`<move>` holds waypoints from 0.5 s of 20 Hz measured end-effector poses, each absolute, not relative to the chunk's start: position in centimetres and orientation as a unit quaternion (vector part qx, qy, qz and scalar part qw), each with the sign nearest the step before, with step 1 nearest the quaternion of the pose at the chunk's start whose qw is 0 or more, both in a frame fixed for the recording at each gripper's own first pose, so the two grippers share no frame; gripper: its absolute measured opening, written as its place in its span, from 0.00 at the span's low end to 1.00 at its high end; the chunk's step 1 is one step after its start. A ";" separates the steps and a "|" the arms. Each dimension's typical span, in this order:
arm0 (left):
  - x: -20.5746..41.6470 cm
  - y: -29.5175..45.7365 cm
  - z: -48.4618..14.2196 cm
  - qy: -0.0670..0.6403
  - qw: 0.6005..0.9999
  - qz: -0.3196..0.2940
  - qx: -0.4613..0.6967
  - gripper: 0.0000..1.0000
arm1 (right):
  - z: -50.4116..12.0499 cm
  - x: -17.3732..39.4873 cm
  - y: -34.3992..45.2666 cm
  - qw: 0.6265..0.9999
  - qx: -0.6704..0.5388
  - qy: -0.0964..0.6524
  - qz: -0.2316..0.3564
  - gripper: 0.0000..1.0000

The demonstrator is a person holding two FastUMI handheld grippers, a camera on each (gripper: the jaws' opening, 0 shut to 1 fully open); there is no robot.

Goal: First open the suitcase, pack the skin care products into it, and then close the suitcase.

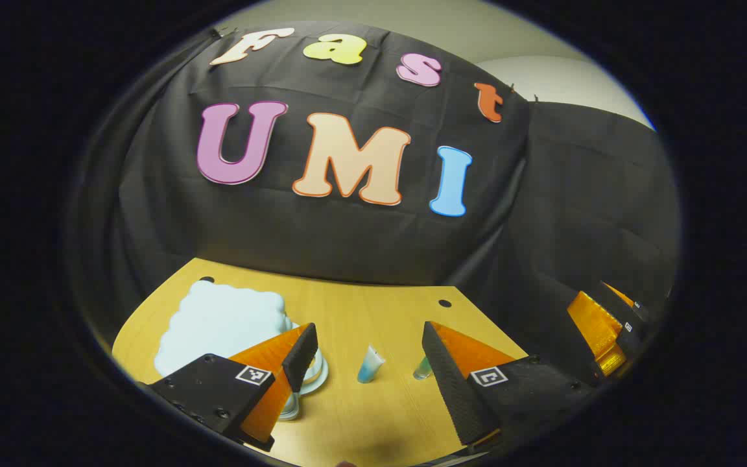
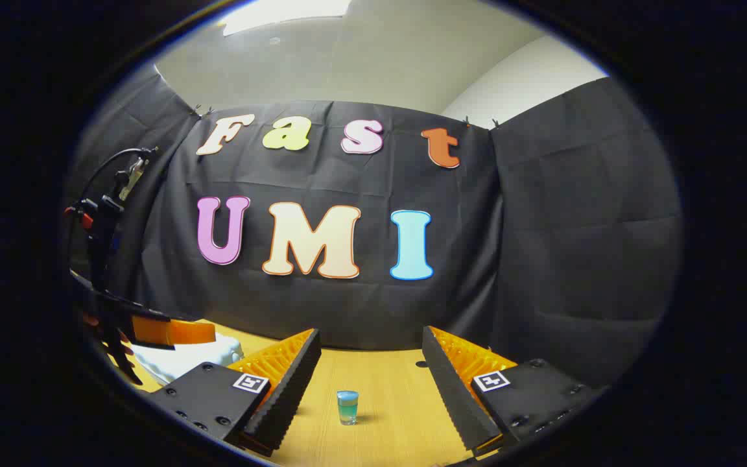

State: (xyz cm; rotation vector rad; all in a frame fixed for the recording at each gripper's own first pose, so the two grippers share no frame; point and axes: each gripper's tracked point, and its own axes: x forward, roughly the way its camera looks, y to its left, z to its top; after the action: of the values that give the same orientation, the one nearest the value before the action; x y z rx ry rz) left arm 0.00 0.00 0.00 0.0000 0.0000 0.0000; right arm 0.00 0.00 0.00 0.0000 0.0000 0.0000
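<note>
Evidently nothing is packed yet: the pale blue suitcase (image 1: 221, 324) lies closed at the table's (image 1: 373, 415) left, skin care tube (image 1: 369, 364) and small bottle (image 2: 347, 407) still out. Left gripper (image 1: 369, 353) and right gripper (image 2: 371, 376) gape empty. A jar (image 1: 314, 371) appears in the left gripper view.
</note>
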 end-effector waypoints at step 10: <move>-0.7 5.0 -1.5 0.019 0.995 0.090 0.027 0.95 | -2.7 3.1 0.8 0.996 0.057 0.047 0.041 0.98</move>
State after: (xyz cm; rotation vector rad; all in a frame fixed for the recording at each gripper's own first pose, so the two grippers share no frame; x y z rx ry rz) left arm -0.73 4.95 -1.48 0.0549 0.0390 0.1810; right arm 3.13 0.82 -2.70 0.1141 0.0938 0.0812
